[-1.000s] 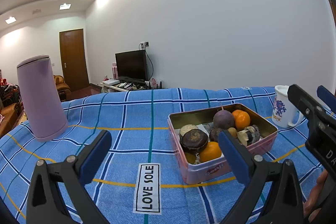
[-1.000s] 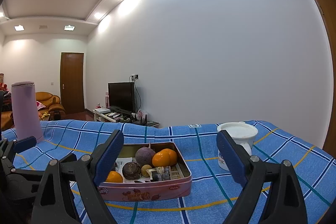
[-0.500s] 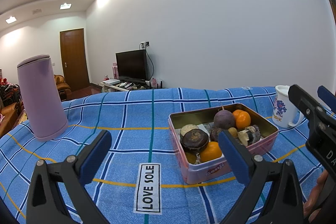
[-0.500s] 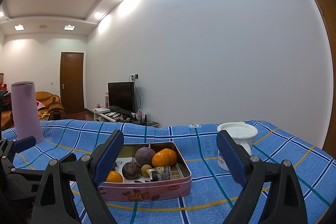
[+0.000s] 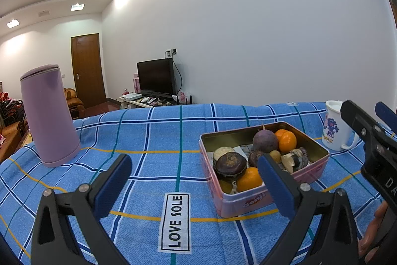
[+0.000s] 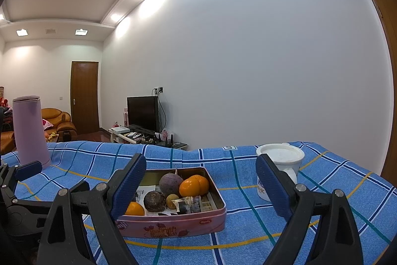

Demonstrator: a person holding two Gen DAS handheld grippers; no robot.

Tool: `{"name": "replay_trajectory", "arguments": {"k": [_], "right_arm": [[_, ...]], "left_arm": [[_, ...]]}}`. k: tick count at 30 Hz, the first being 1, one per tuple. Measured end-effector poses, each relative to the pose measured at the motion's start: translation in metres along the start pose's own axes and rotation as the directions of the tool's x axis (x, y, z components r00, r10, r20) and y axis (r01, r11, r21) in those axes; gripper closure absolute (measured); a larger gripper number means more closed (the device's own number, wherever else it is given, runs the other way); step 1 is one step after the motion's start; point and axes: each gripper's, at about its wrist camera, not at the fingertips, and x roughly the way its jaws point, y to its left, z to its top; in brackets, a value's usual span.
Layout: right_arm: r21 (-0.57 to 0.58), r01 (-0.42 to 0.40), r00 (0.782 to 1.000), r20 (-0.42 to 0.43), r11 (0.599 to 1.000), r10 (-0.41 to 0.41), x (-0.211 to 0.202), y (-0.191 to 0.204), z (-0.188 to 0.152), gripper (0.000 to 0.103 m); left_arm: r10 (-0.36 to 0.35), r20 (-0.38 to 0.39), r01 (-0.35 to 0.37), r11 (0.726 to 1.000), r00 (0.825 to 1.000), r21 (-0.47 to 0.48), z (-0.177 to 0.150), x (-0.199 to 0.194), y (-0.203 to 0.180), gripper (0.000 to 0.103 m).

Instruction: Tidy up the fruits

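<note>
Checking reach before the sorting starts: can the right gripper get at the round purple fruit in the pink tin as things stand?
Probably yes. The right gripper stands open and empty, facing the pink tin. The round purple fruit sits on top, uncovered, though an orange presses against one side.

One pink tin (image 5: 250,200), three oranges (image 5: 248,180), one purple flask (image 5: 49,113), one white mug (image 5: 333,131).

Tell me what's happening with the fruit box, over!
Left gripper open, empty. Right gripper open, empty. Pink tin on the blue cloth, oranges and dark fruits inside, untouched. White mug beside it; nothing blocking.
</note>
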Motion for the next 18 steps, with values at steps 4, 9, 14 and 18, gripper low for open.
{"name": "replay_trajectory", "arguments": {"k": [4,9,14,18], "right_arm": [[0.0,0.0,1.0,0.0,1.0,0.0,0.0002,-0.0003,0.0004,0.012],[0.0,0.001,1.0,-0.001,1.0,-0.001,0.0002,-0.0004,0.0004,0.012],[0.001,0.001,1.0,-0.002,1.0,-0.001,0.0002,-0.0006,0.0003,0.012],[0.001,0.002,1.0,-0.004,1.0,-0.002,0.001,-0.0009,-0.0004,0.012]], "left_arm": [[0.0,0.0,0.0,1.0,1.0,0.001,-0.0001,0.0001,0.0002,0.0],[0.001,-0.002,-0.001,1.0,1.0,0.001,0.0001,0.0004,0.0003,0.0],[0.001,-0.006,-0.001,1.0,1.0,-0.004,-0.0017,0.0015,0.0029,0.0],[0.002,-0.006,-0.002,1.0,1.0,-0.003,-0.0027,0.001,0.0041,0.0]]}}
